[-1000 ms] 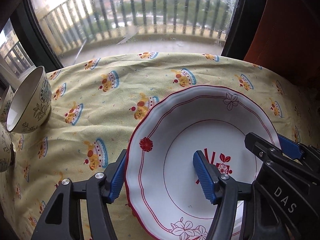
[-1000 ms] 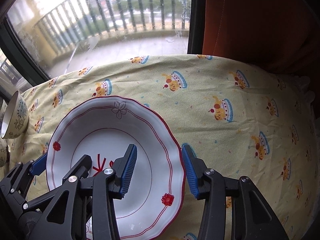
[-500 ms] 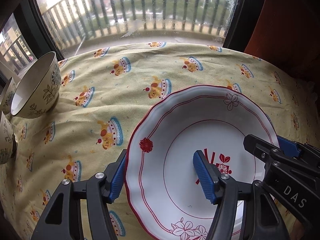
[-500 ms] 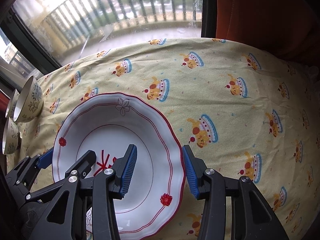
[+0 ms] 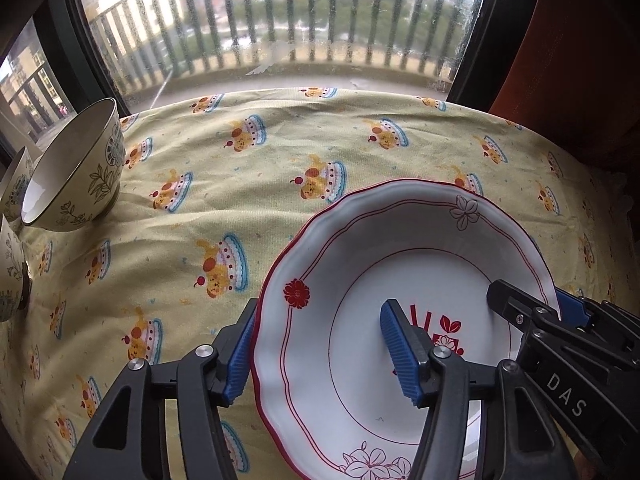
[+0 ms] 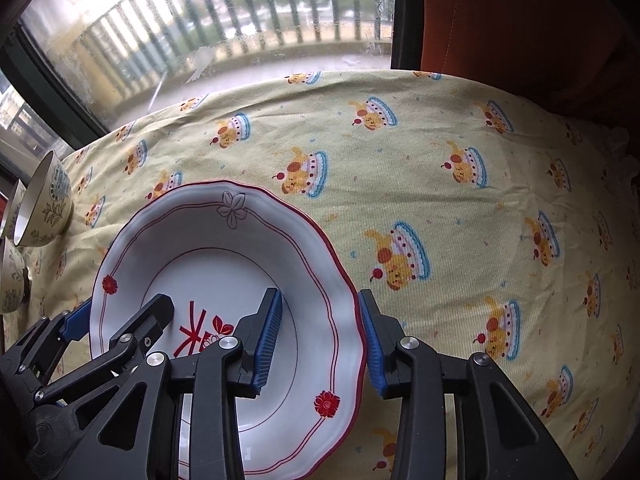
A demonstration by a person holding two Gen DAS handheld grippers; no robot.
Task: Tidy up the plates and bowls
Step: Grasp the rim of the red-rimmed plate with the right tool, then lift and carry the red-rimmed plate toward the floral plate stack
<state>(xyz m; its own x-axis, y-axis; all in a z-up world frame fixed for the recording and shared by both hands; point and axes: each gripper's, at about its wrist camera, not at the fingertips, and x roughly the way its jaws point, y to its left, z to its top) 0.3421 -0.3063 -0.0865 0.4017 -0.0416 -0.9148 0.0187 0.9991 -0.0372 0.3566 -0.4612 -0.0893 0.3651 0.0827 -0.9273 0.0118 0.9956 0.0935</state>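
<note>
- The plate (image 5: 400, 280) with red rim sits between both grippers, above the yellow tablecloth (image 5: 280, 152)
- Left gripper (image 5: 320, 354) and right gripper (image 6: 320, 338) each straddle one rim; jaws have just been closing, half wide, contact unclear
- Bowls (image 5: 76, 172) stand far left

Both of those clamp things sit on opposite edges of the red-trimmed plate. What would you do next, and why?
Probably finish closing both, then lift. The left gripper and right gripper each straddle the rim of the plate, one pad inside, one outside. Their jaws have just been closing, but a gap still shows at each inner pad. The bowls stand at the left on the tablecloth.
</note>
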